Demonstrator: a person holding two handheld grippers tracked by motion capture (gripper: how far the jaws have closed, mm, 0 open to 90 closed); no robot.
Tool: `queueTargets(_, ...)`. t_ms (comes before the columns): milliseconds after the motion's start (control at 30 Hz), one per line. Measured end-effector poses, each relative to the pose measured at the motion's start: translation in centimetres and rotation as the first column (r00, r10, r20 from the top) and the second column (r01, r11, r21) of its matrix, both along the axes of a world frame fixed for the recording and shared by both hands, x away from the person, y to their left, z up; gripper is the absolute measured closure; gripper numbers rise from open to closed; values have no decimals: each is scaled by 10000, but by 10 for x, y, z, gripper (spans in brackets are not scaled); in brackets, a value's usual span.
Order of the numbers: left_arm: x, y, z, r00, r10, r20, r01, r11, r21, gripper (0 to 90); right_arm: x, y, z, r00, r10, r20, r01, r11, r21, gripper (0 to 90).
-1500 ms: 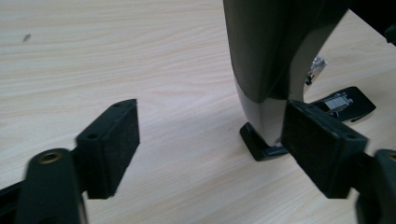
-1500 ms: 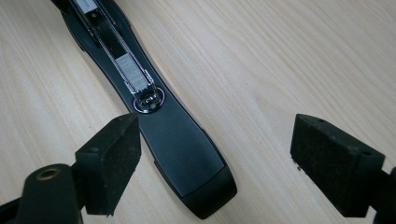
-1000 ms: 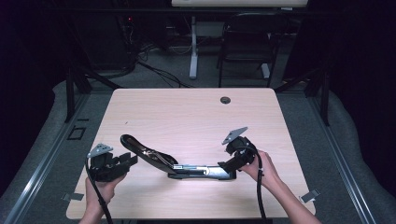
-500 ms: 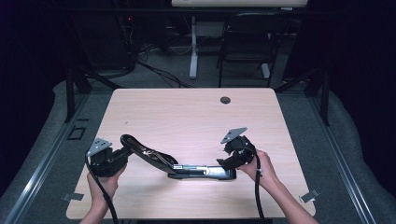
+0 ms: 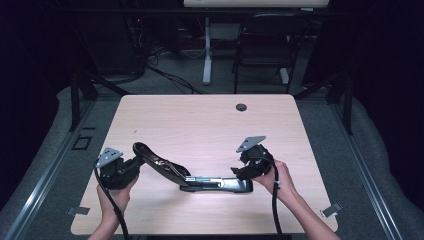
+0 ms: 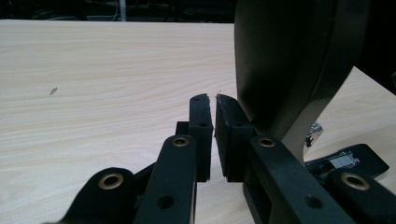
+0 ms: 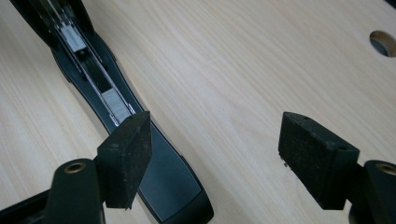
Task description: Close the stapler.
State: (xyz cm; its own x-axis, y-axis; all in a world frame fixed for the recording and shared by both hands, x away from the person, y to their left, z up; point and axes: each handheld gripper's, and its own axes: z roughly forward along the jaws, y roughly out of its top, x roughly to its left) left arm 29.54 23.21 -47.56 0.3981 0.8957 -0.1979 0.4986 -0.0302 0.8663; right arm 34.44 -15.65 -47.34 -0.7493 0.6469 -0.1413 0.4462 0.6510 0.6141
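A black stapler (image 5: 210,183) lies swung open on the wooden table (image 5: 200,125), its base (image 7: 107,84) flat and its top arm (image 5: 155,161) raised toward the left. My left gripper (image 5: 136,162) sits at the tip of that arm. Its jaws have been closing, and its pads (image 6: 214,116) now stand shut with nothing between them; the arm (image 6: 289,60) rises just to their right. My right gripper (image 5: 240,172) hovers over the base's right end. Its jaws (image 7: 224,144) have just been closing and stand open, with the base under the left pad (image 7: 126,154).
A round cable hole (image 5: 241,107) sits near the table's far edge, also seen in the right gripper view as the hole (image 7: 384,42). Beyond the table stand a chair (image 5: 265,45) and desk legs with cables on the floor. Bare wood stretches across the middle.
The left gripper's jaws have closed beside the stapler's raised arm. The right gripper's jaws have narrowed slightly. Both hands stay almost where they were.
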Motion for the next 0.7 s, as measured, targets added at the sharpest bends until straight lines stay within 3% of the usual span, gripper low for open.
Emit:
queueTargets(333, 1, -4, 0, 9999, -101, -101, 98, 9996, -268, 852, -4, 7, 10, 9993, 46, 359, -58, 9995, 324, 430)
queueTargets(500, 1, -5, 0, 9997, -189, -185, 185, 9996, -205, 855, -5, 15, 12, 9980, 327, 532, -362, 9973, 646, 624)
queueTargets(700, 1, -7, 1, 9998, -188, -109, 187, 9998, -89, 862, -6, 28, 14, 9958, 546, 734, -600, 9956, 725, 766)
